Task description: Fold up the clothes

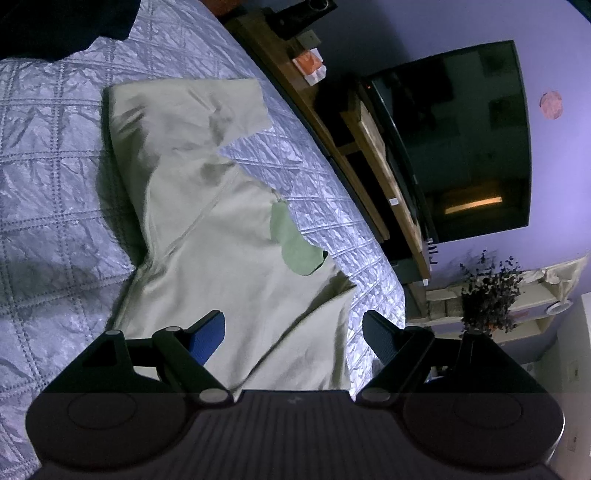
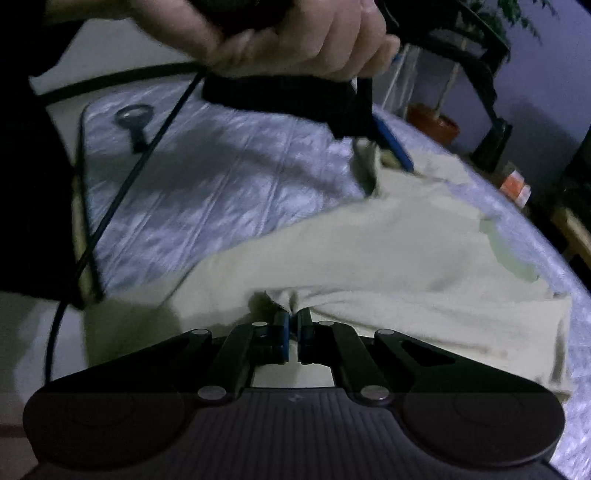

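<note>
A pale green shirt (image 1: 207, 229) lies spread on a quilted grey bedspread (image 1: 55, 166), one sleeve pointing to the far edge, the neck opening (image 1: 295, 247) at the right. My left gripper (image 1: 293, 332) is open, its jaws wide apart, over the shirt's near part, holding nothing. My right gripper (image 2: 293, 334) is shut on a bunched fold of the shirt's edge (image 2: 280, 299). In the right wrist view the shirt (image 2: 369, 251) stretches away to the left gripper (image 2: 384, 140), held by a hand (image 2: 295, 33), which is above the shirt's far corner.
The bed edge runs along a wooden TV bench (image 1: 332, 140) with a dark television (image 1: 461, 140) and a dried plant (image 1: 487, 295) on shelves. A dark garment (image 1: 55, 26) lies at the bed's far corner. A black cable (image 2: 129, 177) and a black object (image 2: 135, 122) lie on the bedspread.
</note>
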`<state>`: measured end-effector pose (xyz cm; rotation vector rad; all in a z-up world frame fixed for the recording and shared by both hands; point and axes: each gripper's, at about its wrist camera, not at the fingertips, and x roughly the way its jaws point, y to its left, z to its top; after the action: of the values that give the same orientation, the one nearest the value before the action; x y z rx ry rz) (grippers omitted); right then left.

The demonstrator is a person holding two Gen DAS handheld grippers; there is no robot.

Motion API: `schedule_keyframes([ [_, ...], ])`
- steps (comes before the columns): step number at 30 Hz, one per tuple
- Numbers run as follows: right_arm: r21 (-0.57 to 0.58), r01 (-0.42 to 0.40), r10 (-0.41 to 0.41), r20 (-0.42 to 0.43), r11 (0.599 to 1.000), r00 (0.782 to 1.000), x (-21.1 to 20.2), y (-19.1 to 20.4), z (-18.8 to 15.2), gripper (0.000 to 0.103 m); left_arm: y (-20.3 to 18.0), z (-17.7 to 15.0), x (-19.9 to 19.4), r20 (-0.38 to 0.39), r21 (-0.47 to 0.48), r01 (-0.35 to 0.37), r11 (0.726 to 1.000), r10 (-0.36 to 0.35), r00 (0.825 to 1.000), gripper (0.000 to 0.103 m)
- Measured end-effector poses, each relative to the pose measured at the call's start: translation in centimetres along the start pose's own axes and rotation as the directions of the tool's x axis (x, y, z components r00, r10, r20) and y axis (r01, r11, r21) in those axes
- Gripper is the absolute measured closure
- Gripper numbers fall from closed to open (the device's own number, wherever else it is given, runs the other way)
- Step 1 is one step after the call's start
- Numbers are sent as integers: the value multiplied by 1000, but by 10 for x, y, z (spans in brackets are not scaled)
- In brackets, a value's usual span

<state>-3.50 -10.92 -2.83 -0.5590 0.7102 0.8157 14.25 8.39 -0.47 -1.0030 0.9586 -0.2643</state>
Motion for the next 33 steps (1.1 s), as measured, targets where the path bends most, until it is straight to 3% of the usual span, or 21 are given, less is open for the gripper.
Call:
schedule_keyframes([
  [4, -52, 74, -79, -85, 996, 993, -13, 3, -8, 96, -1, 0, 1, 0, 2, -1, 1000, 1, 1000, 25],
  [7, -68, 121, -126, -73, 990, 989, -23, 6, -2, 91, -2, -1, 3, -3, 13, -6, 1000, 6, 1000, 25],
  [9, -12, 58, -58, -92, 998, 994, -25, 3, 2, 82, -2, -1, 4, -4, 22, -14, 1000, 14, 1000, 25],
  [11, 41, -59, 65, -158, 997, 985, -22, -1, 3, 57, -2, -1, 4, -4, 23, -18, 1000, 18, 1000, 25],
  [12, 31, -74, 78, -176, 997, 981, -23, 0, 2, 52, -2, -1, 4, -3, 21, -17, 1000, 17, 1000, 25],
  [13, -11, -39, 37, -147, 999, 988, -28, 3, 2, 60, -1, 0, 3, -2, 19, -16, 1000, 16, 1000, 25],
  [16, -53, 52, -50, 25, 997, 998, -51, 3, 8, 62, -2, 2, 1, 9, 23, -15, 1000, 15, 1000, 25],
  [18, -108, 88, -80, 82, 990, 993, -52, 7, 15, 59, -3, 3, -1, 18, 28, -17, 999, 16, 1000, 25],
  [22, -371, 88, -94, 3, 924, 996, -17, 35, 13, 62, -5, 4, -2, 24, 45, -31, 999, 30, 999, 25],
  [24, -429, 88, -107, -21, 899, 994, -3, 42, 6, 63, -6, 5, -3, 24, 47, -30, 998, 29, 999, 25],
  [25, -439, 90, -116, -34, 894, 993, 3, 44, 4, 70, -6, 5, -3, 24, 47, -29, 999, 27, 999, 25],
  [27, -393, 95, -129, -59, 915, 990, 13, 43, 3, 101, -6, 6, -4, 27, 47, -24, 999, 22, 999, 24],
  [30, -176, 111, -117, -21, 978, 993, 10, 24, 15, 102, -6, 7, -7, 33, 48, -19, 999, 17, 999, 24],
  [33, 17, 122, -122, 40, 992, 992, 6, 12, 27, 101, -7, 7, -7, 34, 48, -19, 999, 18, 999, 24],
])
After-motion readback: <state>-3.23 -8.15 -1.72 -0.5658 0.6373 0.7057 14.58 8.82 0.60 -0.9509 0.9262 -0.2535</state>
